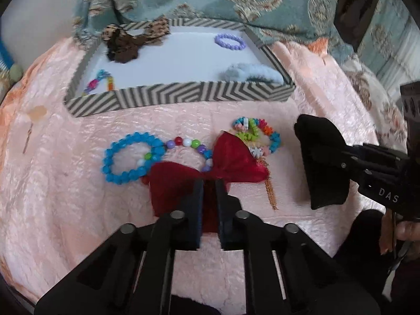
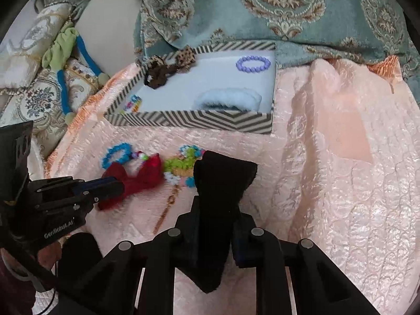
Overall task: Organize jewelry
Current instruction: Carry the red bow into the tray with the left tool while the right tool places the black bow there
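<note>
Red bow [image 1: 199, 181]: on pink bedspread [image 1: 78, 210], middle hidden between left gripper [image 1: 210, 186] jaws closing on it, overlapping multicolour bead bracelet [image 1: 194, 147]. Black cloth piece [image 2: 218, 210]: clamped in right gripper [image 2: 215, 225] jaws, hiding the scrunchies behind. Striped box [image 1: 181, 95]: brown bow [image 1: 123, 44], purple bracelet [image 1: 229, 42], blue fluffy band [image 1: 252, 72] partly behind the wall, bright beads [image 1: 101, 82].

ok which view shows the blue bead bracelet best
The left wrist view: the blue bead bracelet lies as a near-complete ring on the pink blanket, beside the red bow. In the right wrist view it is small, distant and partly hidden behind the bow.
</note>
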The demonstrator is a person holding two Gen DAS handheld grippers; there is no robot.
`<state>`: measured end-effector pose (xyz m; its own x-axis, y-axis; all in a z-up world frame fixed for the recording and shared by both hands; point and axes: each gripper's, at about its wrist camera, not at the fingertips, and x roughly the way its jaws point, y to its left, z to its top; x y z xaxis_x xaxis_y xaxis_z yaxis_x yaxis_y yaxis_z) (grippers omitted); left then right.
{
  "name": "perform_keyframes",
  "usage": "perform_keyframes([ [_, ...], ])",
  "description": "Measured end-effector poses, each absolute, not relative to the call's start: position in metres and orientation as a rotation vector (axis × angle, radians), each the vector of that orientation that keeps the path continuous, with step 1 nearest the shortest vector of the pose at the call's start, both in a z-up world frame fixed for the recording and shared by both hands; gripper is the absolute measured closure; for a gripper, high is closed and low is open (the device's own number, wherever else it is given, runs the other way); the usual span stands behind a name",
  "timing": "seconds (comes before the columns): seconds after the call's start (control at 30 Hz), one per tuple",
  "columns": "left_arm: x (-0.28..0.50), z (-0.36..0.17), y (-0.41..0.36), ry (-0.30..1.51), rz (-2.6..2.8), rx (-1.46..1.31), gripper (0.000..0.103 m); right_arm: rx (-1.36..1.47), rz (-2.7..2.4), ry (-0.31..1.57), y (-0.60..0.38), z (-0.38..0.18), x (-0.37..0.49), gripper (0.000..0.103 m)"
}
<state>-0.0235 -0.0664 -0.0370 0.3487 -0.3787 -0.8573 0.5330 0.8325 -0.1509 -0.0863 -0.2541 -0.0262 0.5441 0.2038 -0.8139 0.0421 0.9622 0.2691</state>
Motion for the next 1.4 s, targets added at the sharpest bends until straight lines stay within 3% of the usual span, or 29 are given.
perform_keyframes([
  [0.27, -0.038, -0.010, -0.053, 0.982, -0.572, 0.165, 0.097, 0.243, 0.103, 0.978, -0.245, -0.013, -0.094, 0.085],
  [0.33, -0.041, -0.011, -0.059, 0.977, -0.597, 0.190, 0.091, 0.238, 0.105, 0.994, -0.244, -0.016, -0.095, 0.085],
  [0.37, -0.041, -0.012, -0.061, 0.974, -0.607, 0.209, 0.075, 0.242, 0.105, 1.001, -0.245, -0.018, -0.096, 0.085],
  [0.4, -0.043, -0.015, -0.068, 0.969, -0.624, 0.254, 0.051, 0.250, 0.106, 1.009, -0.246, -0.021, -0.097, 0.085],
  [0.47, -0.045, -0.020, -0.076, 0.950, -0.640, 0.314, 0.042, 0.266, 0.102, 1.020, -0.250, -0.025, -0.097, 0.085],
  [0.7, -0.029, -0.056, -0.095, 1.019, -0.659, 0.459, 0.044, 0.291, 0.095, 1.033, -0.257, -0.033, -0.094, 0.085],
  [0.73, -0.025, -0.060, -0.094, 1.041, -0.653, 0.446, 0.050, 0.290, 0.099, 1.035, -0.256, -0.033, -0.093, 0.085],
  [0.77, -0.022, -0.064, -0.091, 1.064, -0.643, 0.419, 0.071, 0.288, 0.105, 1.036, -0.255, -0.033, -0.093, 0.085],
  [0.87, -0.017, -0.063, -0.079, 1.088, -0.634, 0.316, 0.083, 0.284, 0.116, 1.031, -0.252, -0.032, -0.093, 0.085],
  [1.4, -0.034, 0.006, -0.051, 1.035, -0.736, 0.091, 0.085, 0.280, 0.145, 0.945, -0.247, 0.011, -0.097, 0.085],
])
